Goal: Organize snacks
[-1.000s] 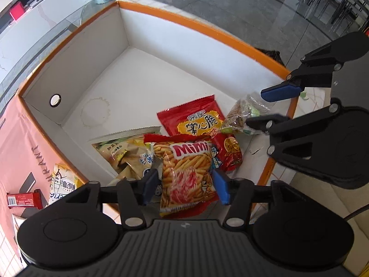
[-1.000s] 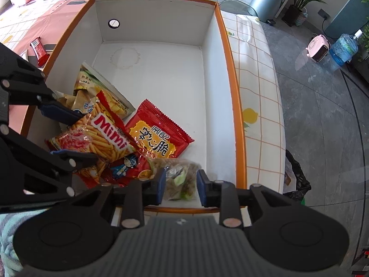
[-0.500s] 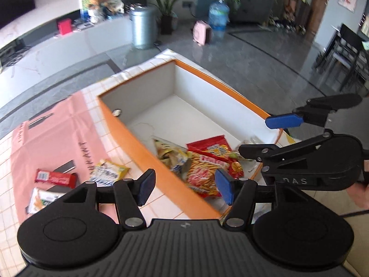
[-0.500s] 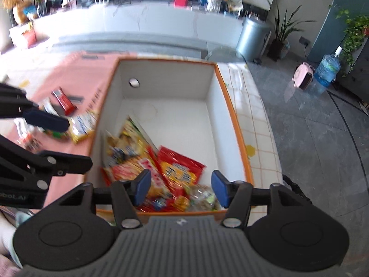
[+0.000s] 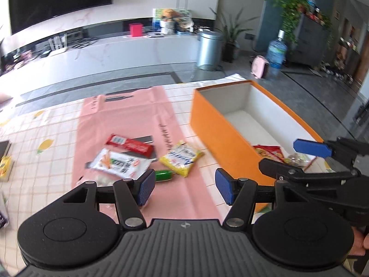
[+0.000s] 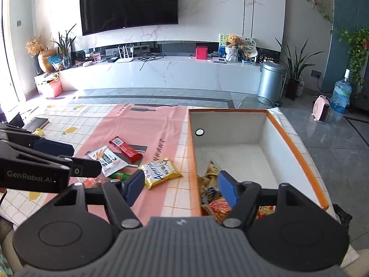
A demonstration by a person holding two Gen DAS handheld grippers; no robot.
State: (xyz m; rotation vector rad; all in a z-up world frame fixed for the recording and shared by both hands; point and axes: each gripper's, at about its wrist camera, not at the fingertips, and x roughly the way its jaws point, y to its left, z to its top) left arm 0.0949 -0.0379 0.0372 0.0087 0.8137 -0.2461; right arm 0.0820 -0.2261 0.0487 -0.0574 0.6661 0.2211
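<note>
Four packets still lie outside the orange box [image 5: 221,124] in my left wrist view, all on the pink mat [image 5: 129,115] to the box's left: the yellow packet [image 5: 182,158] nearest its wall, the red bar [image 5: 130,144] and the white packet [image 5: 120,164] farther off, and a small green one [image 5: 163,175] poking out just beside my pad. My left gripper [image 5: 182,189] hangs above the mat with its fingers apart and nothing between them. My right gripper [image 5: 299,159] shows at the box's near end, over the snacks already inside.

From my right wrist view, the right gripper [image 6: 180,185] straddles the box's left wall; its jaws are opening, and no packet sits between them (the bags inside merely show behind one pad). The yellow packet [image 6: 160,173] lies just left of the box.

The risks, as I judge them: the remaining packets overlap, so a careless pinch could drag two at once or crush the contents. Flat foil may slide off my pads. Both my grippers work near the same wall, so they could knock each other or shove the box.
</note>
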